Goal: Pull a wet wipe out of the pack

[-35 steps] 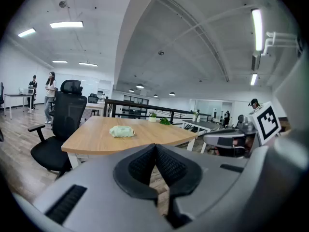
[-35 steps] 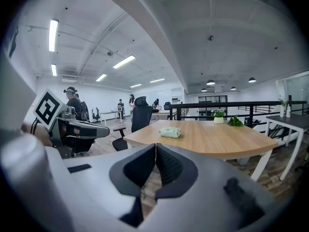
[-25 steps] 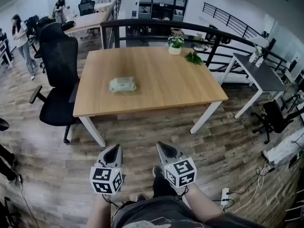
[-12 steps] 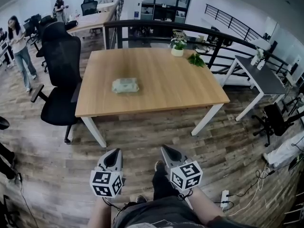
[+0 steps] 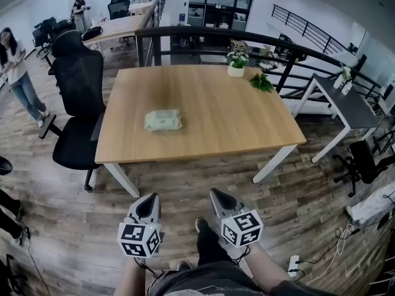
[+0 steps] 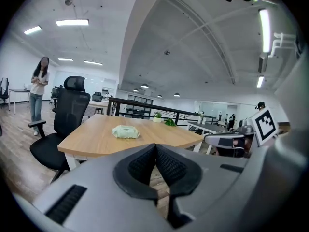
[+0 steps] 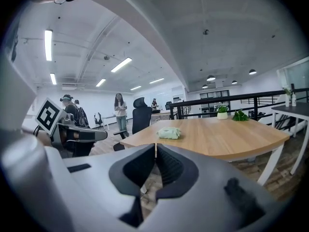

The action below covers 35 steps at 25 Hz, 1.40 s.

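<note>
The left hand-held gripper (image 5: pixel 149 198) and the right hand-held gripper (image 5: pixel 216 195) are held side by side over the wooden floor (image 5: pixel 185 177), on the near side of the worktop (image 5: pixel 241 116). Both are pointed toward the worktop. In the left gripper view the two jaws are seen pressed together, with nothing between them. In the right gripper view the jaws are likewise closed tip to tip, and nothing is held. Nothing is touched by either hand-held gripper.

The wet wipe pack (image 5: pixel 163 120) is laid flat on the left half of the worktop, well apart from both hand-held grippers and farther away than they are. It is placed ahead of them, closer to the left one's side than to the right one's. Its long axis is run left to right, nearly parallel to the near edge of the worktop, with a broad face turned up. Which end carries the opening cannot be told.

A black office chair (image 5: pixel 77 97) is set just beside the left edge of the worktop. A potted plant (image 5: pixel 236 63) is placed at the far edge, with a green sprig (image 5: pixel 262 82) near it to the right. A black railing (image 5: pixel 203 34) is seen beyond the far edge.
</note>
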Tool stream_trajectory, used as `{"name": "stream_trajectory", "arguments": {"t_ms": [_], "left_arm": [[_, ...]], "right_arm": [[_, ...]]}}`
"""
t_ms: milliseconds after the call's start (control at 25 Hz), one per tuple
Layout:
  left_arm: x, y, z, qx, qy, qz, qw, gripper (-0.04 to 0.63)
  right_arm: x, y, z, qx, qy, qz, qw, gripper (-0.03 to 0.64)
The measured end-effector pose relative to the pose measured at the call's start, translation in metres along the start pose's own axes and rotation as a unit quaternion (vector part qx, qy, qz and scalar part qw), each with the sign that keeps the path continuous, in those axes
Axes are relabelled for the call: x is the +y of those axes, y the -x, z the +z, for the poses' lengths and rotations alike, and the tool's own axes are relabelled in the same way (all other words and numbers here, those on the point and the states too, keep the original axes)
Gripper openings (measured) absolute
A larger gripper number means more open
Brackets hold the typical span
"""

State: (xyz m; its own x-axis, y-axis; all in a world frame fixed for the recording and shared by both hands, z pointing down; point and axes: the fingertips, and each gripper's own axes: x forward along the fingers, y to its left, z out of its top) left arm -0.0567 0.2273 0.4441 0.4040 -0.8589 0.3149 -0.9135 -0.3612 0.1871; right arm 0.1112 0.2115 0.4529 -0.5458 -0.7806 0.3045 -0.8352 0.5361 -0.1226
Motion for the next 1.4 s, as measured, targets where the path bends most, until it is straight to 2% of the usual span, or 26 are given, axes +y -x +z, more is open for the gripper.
{"name": "stream_trajectory", "arguments": {"t_ms": [400,1000,1200,1400], "left_arm": [[0.017,-0.089,0.037,0.006,-0.01,0.007,0.9999,0.014],[0.043,-0.197,0.076,0.017,-0.001,0.053,0.9984,0.014],[0.044,-0.228,0.08,0.028,0.001,0.069,0.9972,0.014],[0.049,-0.246,0.074,0.043,0.007,0.079,0.9959,0.014]], "right_arm": [[-0.074,-0.065,0.028,0.009,0.001,0.0,1.0,0.025],[-0.165,-0.159,0.079,0.0,-0.002,0.042,0.999,0.025],[-0.198,-0.185,0.082,0.004,-0.015,0.053,0.998,0.025],[-0.204,-0.211,0.077,0.014,-0.016,0.08,0.997,0.025]]}}
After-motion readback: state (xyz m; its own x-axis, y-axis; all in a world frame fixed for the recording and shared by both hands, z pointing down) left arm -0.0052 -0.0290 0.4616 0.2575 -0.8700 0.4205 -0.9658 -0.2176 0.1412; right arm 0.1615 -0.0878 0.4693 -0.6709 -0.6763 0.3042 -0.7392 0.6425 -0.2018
